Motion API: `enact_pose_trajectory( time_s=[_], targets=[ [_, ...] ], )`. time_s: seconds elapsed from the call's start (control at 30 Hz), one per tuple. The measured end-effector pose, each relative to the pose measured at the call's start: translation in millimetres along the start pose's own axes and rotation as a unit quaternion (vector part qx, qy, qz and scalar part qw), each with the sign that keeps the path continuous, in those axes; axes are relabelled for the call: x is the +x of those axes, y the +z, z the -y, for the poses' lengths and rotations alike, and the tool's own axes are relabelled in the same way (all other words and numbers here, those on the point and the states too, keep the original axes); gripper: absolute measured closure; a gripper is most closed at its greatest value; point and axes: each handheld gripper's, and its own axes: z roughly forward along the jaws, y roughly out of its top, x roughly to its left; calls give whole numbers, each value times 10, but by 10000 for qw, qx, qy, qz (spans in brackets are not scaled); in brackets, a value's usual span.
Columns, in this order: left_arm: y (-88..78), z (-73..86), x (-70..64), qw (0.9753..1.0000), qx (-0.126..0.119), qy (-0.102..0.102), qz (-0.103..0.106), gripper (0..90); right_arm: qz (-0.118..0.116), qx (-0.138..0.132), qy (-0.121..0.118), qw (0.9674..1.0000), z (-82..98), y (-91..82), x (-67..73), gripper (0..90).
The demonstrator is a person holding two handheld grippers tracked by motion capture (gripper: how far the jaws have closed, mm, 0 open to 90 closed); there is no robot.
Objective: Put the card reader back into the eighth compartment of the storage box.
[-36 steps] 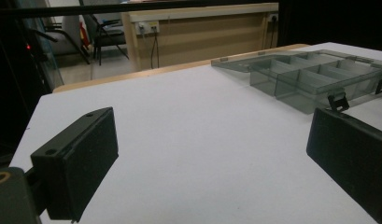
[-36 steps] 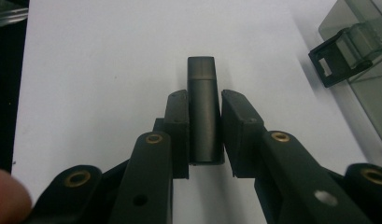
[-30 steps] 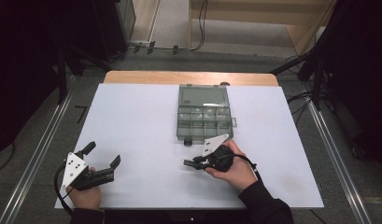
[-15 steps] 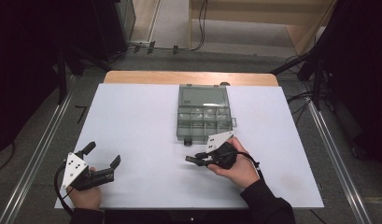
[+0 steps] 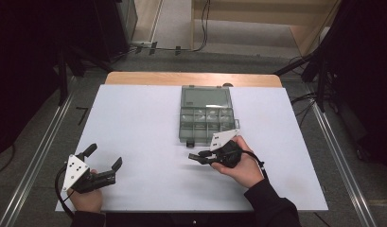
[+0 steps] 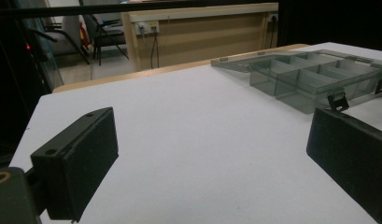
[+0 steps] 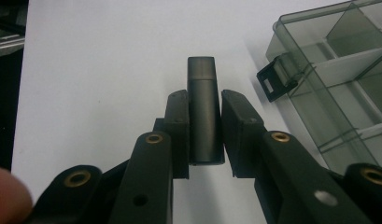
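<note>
A smoky clear compartment box (image 5: 205, 113) lies open at the middle back of the white table (image 5: 134, 123). Just in front of its near edge, my right gripper (image 5: 197, 156) points left, held low over the table. In the right gripper view its jaws (image 7: 205, 119) are shut on a short dark grey cylinder (image 7: 202, 88) that sticks out past the fingertips, with the box (image 7: 338, 70) and its black latch (image 7: 277, 81) to the right. My left gripper (image 5: 105, 156) rests at the front left, open, with nothing between its jaws (image 6: 212, 154); the box (image 6: 314, 77) lies ahead of it to the right.
The box's lid (image 5: 205, 97) lies flat toward the far edge, where a wooden strip (image 5: 191, 78) borders the table. Metal rails (image 5: 39, 156) run along both sides. Cables and dark stands crowd the floor behind.
My right gripper has crept slightly toward the box's near edge with the cylinder still in it. The left gripper has stayed where it was.
</note>
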Motion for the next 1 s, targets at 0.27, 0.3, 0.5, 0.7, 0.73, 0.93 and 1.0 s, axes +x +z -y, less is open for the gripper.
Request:
enact_pose_trajectory(
  time_s=[0.27, 0.3, 0.5, 0.7, 0.73, 0.93, 1.0],
  targets=[
    [-1, 0, 1, 10000, -1, 4, -1, 23, 105, -80, 64, 9999, -8, -61, -22, 711],
    [-1, 0, 1, 10000, -1, 4, -1, 23, 110, -91, 56, 9999, -9, -66, -26, 711],
    [-1, 0, 0, 10000, 3, 0, -1, 23, 163, -116, 112, 9997, -8, -90, -47, 711],
    [-2, 0, 0, 10000, -1, -6, 1, 23, 222, -151, 178, 9995, -14, -116, -65, 711],
    [-2, 0, 0, 10000, -1, -6, 1, 22, 232, -156, 172, 9995, -14, -122, -70, 711],
    [-1, 0, 0, 10000, 1, -1, 1, 22, 298, -202, 217, 9991, -19, -150, -89, 712],
    [-1, 0, 0, 10000, -3, -6, 2, 23, 328, -204, 238, 9990, -18, -155, -93, 712]
  ],
)
